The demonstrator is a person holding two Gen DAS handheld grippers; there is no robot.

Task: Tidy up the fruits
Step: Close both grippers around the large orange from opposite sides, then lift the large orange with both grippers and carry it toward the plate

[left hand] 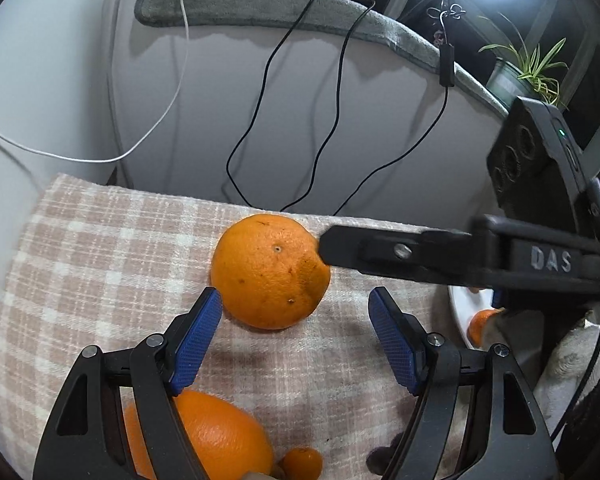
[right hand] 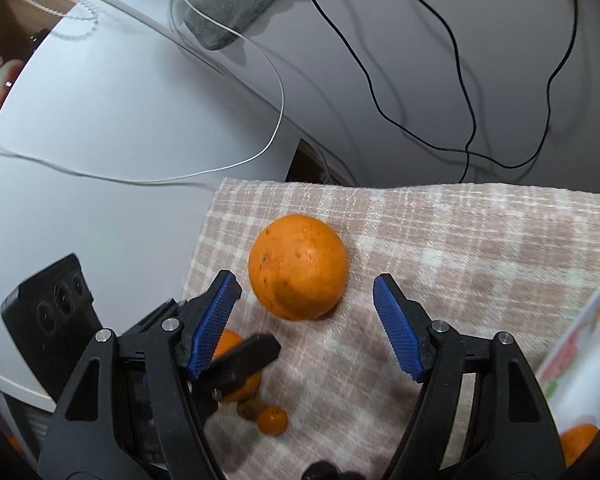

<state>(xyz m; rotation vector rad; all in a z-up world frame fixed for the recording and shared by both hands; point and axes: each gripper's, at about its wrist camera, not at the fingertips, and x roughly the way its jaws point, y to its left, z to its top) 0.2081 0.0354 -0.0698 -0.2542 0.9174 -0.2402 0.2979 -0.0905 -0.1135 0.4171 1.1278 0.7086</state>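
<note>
— Checked pink-and-cream cloth (left hand: 100, 248) covers the working surface, with a pale grey wall behind it and black cables (left hand: 260, 120) and a white cable (left hand: 156, 120) trailing down. What fruit is on it?

— One large orange (left hand: 270, 270) sits toward the far side of the cloth, round, bright, with small dark speckles and a dimple on top. From the right wrist view the same orange (right hand: 298, 266) rests near the cloth's left edge.

— Anything else around?

— A second big orange (left hand: 220, 436) lies close under the left gripper, partly hidden by its frame, and a small mandarin (left hand: 302, 464) sits just beside it. Off to the right is a white plate (left hand: 460, 312) with another small orange fruit (left hand: 480, 326) on it. A grey towel (left hand: 260, 0) drapes over the ledge behind, and a potted plant (left hand: 532, 68) stands at the far right.

— Is anything in the way?

— A black finger of the right gripper reaches across in the left wrist view, its tip touching or just at the orange's right side; I cannot tell which.

— And the claws?

— The left gripper (left hand: 296, 300) is spread wide, blue pads (left hand: 196, 344) empty, its left pad tip just beside the orange. The right gripper (right hand: 306, 288) is also spread wide, holding nothing, with the orange between its pads (right hand: 398, 332).
</note>
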